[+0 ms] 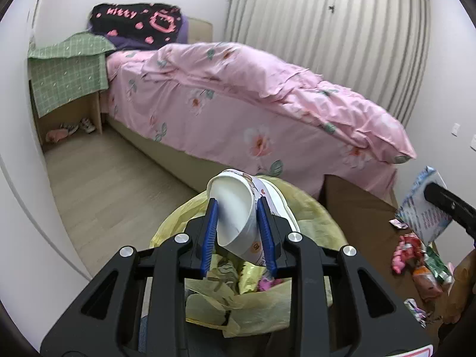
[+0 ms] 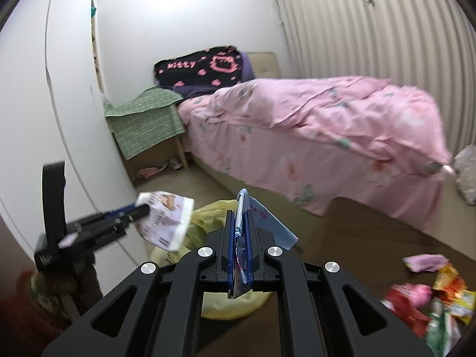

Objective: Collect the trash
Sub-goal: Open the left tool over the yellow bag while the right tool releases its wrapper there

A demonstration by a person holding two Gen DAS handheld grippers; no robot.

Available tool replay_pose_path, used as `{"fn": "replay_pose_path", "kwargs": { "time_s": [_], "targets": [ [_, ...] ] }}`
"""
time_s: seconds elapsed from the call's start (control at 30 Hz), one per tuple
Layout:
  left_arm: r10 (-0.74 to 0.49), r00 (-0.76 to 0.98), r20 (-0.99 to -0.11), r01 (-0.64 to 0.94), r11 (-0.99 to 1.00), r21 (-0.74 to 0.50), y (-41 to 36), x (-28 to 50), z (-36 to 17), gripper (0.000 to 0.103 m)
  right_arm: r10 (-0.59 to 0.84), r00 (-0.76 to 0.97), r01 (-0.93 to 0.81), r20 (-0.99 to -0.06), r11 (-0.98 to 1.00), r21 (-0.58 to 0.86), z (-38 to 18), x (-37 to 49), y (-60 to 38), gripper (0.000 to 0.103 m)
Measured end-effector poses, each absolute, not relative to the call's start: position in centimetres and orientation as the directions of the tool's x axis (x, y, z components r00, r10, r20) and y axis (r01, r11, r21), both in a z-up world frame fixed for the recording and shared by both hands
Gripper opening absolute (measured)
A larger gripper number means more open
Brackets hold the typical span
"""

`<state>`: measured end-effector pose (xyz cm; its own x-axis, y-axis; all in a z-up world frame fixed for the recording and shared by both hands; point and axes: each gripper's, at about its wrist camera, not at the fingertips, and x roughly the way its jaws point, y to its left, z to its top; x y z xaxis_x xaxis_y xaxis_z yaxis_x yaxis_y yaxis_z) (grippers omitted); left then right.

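Observation:
My left gripper [image 1: 238,202] is shut on a squashed white paper cup [image 1: 238,208] with a printed side. It hangs over the mouth of a yellow trash bag [image 1: 309,208] that holds wrappers. In the right wrist view the same cup [image 2: 166,220] and left gripper [image 2: 139,208] show at the left, beside the yellow bag [image 2: 208,217]. My right gripper [image 2: 241,205] is shut on a flat blue and white wrapper [image 2: 267,223], held on edge above the bag's right side. That wrapper [image 1: 422,205] also shows at the right of the left wrist view.
A brown table [image 1: 357,208] bears loose snack wrappers [image 1: 416,255] at the right. More of those wrappers [image 2: 440,297] show in the right wrist view. A bed with a pink quilt [image 1: 253,89] fills the middle. A nightstand under a green cloth [image 1: 65,74] stands by the wall, shoes beneath.

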<state>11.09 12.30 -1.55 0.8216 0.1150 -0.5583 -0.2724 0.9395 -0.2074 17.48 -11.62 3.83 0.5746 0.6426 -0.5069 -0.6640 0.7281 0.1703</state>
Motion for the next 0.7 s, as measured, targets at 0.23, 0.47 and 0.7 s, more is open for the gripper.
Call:
{"fn": "replay_pose_path", "kwargs": {
  "time_s": [0.23, 0.47, 0.7],
  "targets": [
    [0.086, 0.787, -0.612, -0.291, 0.925, -0.244, 13.4, 12.3, -4.7, 0.026, 0.671, 0.487, -0.686, -0.558, 0.69, 0.231, 0.5, 21.1, -7.1, 0.007],
    [0.003, 0.781, -0.624, -0.264, 0.908, -0.326, 14.0, 13.5, -5.8, 0.03, 0.666, 0.436, -0.683, -0.605, 0.683, 0.259, -2.3, 23.4, -5.3, 0.011],
    [0.023, 0.812, -0.583, -0.312, 0.861, -0.401, 15.6, 12.7, -5.2, 0.048, 0.636, 0.46, -0.655, -0.62, 0.715, 0.247, -3.2, 23.5, -6.3, 0.037]
  ]
}}
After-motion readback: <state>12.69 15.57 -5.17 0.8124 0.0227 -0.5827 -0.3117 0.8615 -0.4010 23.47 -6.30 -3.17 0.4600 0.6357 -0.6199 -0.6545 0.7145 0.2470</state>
